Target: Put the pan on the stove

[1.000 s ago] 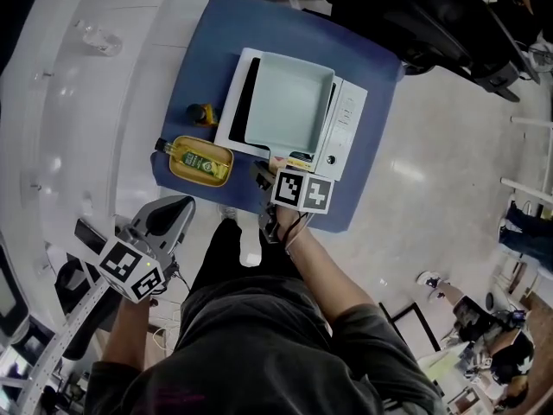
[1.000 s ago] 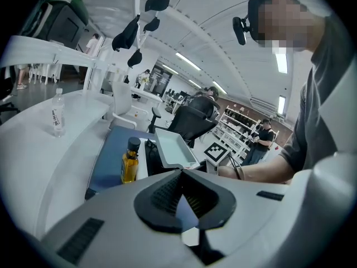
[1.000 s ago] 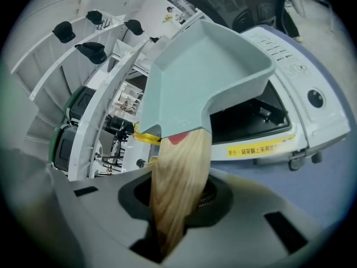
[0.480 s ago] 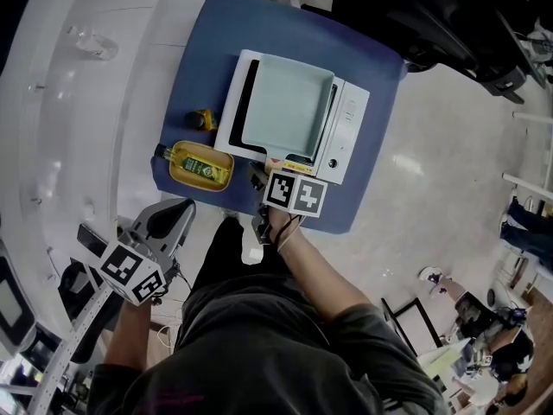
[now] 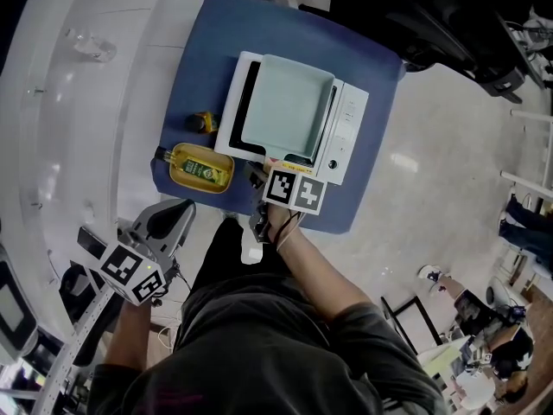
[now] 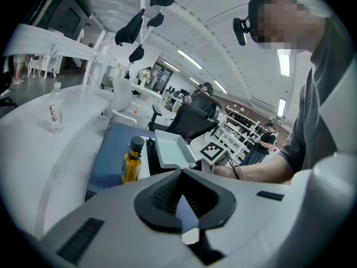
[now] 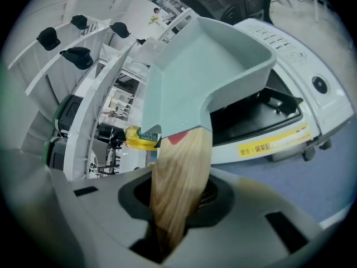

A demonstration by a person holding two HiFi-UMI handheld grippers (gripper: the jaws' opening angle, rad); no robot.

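The pan [image 5: 288,109] is seen on the stove [image 5: 348,121], apparently set down, right of the oil bottle [image 5: 200,164]. Its wooden handle [image 7: 181,166] is clamped by the right gripper [image 7: 178,202] at the near edge, so only release is judged left. The left gripper [image 6: 181,197] is held closed and empty, near left.

Not much has changed. My right gripper [image 7: 177,199], clamped on the pan [image 5: 288,104] by its wooden handle, has slid a little leftward along the stove's [image 5: 347,119] near edge and rolled slightly (its marker cube [image 5: 295,192] shows it best). The pan's handle end has swung left with it.
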